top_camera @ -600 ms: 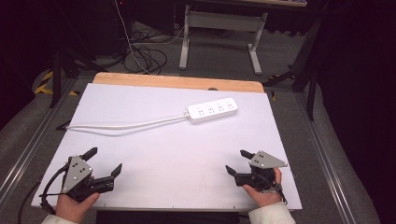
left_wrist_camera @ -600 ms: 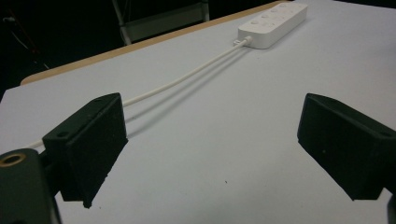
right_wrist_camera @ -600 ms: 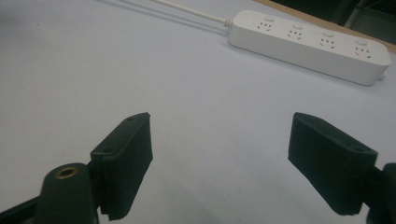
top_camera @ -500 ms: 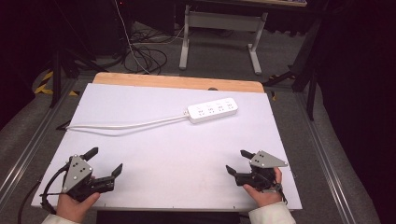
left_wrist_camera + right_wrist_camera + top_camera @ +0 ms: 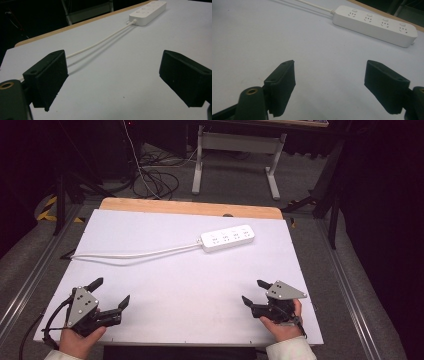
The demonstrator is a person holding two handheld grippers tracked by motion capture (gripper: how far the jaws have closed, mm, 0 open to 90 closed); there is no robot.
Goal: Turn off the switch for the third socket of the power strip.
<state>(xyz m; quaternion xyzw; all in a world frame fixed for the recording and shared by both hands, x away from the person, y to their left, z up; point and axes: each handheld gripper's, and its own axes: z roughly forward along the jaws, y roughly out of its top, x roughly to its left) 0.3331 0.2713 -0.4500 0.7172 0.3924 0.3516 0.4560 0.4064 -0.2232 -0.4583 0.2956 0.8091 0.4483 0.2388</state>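
In the high view, the left gripper (image 5: 111, 292) lay at the near left corner of the white table (image 5: 165, 285), held by the person's left hand (image 5: 80, 340). Its jaws stood wide apart with nothing between them, pointing toward the table's middle. The right gripper (image 5: 255, 292) sat at the near right corner in the right hand (image 5: 280, 325), its jaws likewise spread and empty. The white power strip (image 5: 227, 238) lay flat toward the far side of the table, right of centre and well apart from both grippers. Its white cord (image 5: 135, 254) ran leftward across the surface to the table's left edge.

In the left gripper view, the two black jaws rose from the bottom corners, opened wide, with only bare table surface between them. They touched nothing. The power strip (image 5: 147, 10) was at the far top right, and the cord (image 5: 100, 43) ran from it down toward the left jaw, passing behind that jaw.

In the right gripper view, the jaws again stood far apart and gripped nothing, bare table between them. The power strip (image 5: 374, 25) lay ahead at the upper right, its four sockets facing up, with the cord (image 5: 314, 5) leaving its left end. The strip was clear of both jaws.
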